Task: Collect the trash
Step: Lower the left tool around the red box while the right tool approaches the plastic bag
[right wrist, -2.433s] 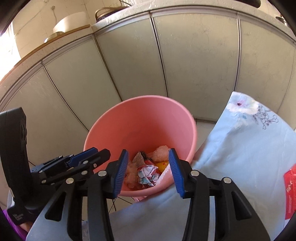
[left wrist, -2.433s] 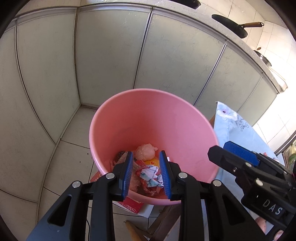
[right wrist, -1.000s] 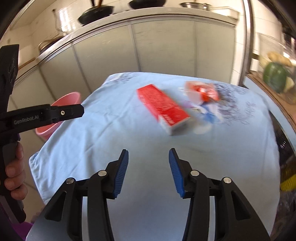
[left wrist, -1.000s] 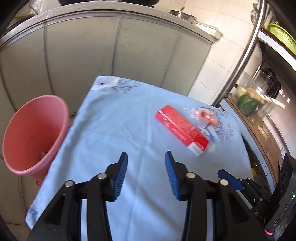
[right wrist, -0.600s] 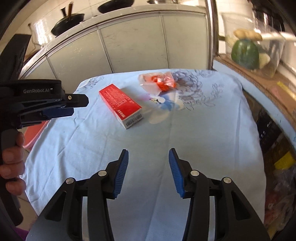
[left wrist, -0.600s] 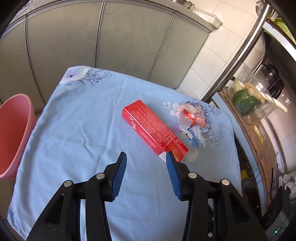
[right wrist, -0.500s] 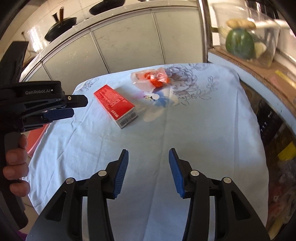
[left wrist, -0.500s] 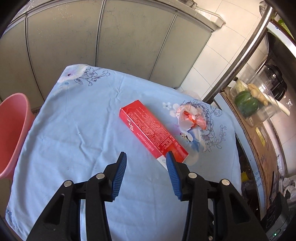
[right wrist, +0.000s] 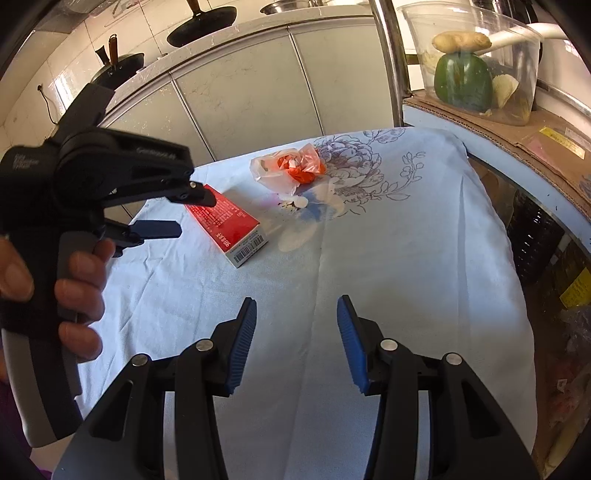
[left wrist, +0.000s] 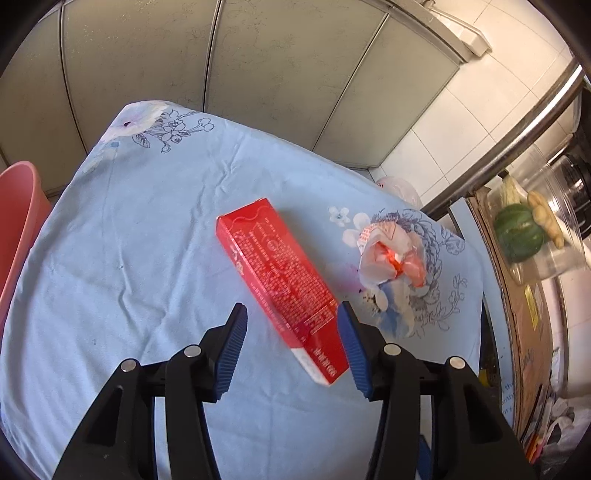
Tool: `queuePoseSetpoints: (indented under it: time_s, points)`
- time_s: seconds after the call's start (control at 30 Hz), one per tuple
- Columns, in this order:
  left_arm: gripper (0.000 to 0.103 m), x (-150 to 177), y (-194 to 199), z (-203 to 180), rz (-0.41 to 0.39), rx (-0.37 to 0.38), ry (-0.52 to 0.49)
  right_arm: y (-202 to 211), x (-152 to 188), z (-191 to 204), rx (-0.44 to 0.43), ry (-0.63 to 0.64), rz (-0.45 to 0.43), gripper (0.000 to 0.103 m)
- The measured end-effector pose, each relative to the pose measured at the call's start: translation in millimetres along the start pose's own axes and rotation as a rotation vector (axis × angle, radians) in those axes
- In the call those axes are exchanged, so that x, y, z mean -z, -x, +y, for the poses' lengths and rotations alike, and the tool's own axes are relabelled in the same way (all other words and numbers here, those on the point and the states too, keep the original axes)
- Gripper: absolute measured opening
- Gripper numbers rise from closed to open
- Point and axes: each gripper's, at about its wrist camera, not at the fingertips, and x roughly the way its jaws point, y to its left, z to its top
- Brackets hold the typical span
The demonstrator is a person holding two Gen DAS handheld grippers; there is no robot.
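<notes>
A long red box (left wrist: 280, 273) lies slantwise on the light blue flowered tablecloth (left wrist: 147, 240). My left gripper (left wrist: 291, 314) hangs just over the box's near end with its jaws opening; the box end lies between them, close to the right finger, and the pads do not press it. A crumpled plastic bag with orange scraps (left wrist: 391, 254) sits just right of the box. The pink bin (left wrist: 18, 221) shows at the left edge. In the right wrist view the box (right wrist: 229, 221) and bag (right wrist: 291, 170) lie ahead, and my right gripper (right wrist: 295, 306) stands open over bare cloth, nothing between its fingers. A hand (right wrist: 81, 280) holds the left gripper (right wrist: 188, 214).
A clear container with a green vegetable (right wrist: 461, 77) stands on a cardboard-lined shelf (right wrist: 517, 136) to the right, behind a metal pole (left wrist: 517, 129). Grey cabinet doors (left wrist: 258, 66) run behind the table. Pans (right wrist: 201, 26) rest on the counter.
Both grippers swung away from the pink bin to the table. The left one came down over the red box and its jaws widened. The right one drew nearer the table, jaws unchanged.
</notes>
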Motion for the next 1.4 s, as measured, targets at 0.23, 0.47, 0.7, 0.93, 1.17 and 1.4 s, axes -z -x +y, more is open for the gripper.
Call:
queuePoseSetpoints:
  time_s: [0.23, 0.47, 0.7, 0.93, 1.17, 1.4]
  points:
    - [0.052, -6, -16, -13, 0.004, -0.067, -0.004, 1, -1, -2, -0.014, -0.010, -0.011, 0.046]
    - [0.053, -8, -28, -18, -0.002, -0.130, -0.009, 0, 0, -4, -0.023, -0.016, -0.007, 0.046]
    - [0.054, -6, -27, -12, -0.003, -0.129, -0.026, -2, 0, -6, -0.029, -0.026, 0.002, 0.046]
    - [0.054, -5, -30, -15, 0.011, -0.123, -0.049, -4, 0, -6, -0.026, -0.029, 0.007, 0.046]
    - [0.050, 5, -22, -9, -0.013, -0.081, -0.137, -6, 0, -8, -0.016, -0.038, 0.017, 0.046]
    - [0.007, 11, 3, 25, -0.036, -0.066, -0.169, -9, 0, -10, -0.006, -0.043, 0.030, 0.046]
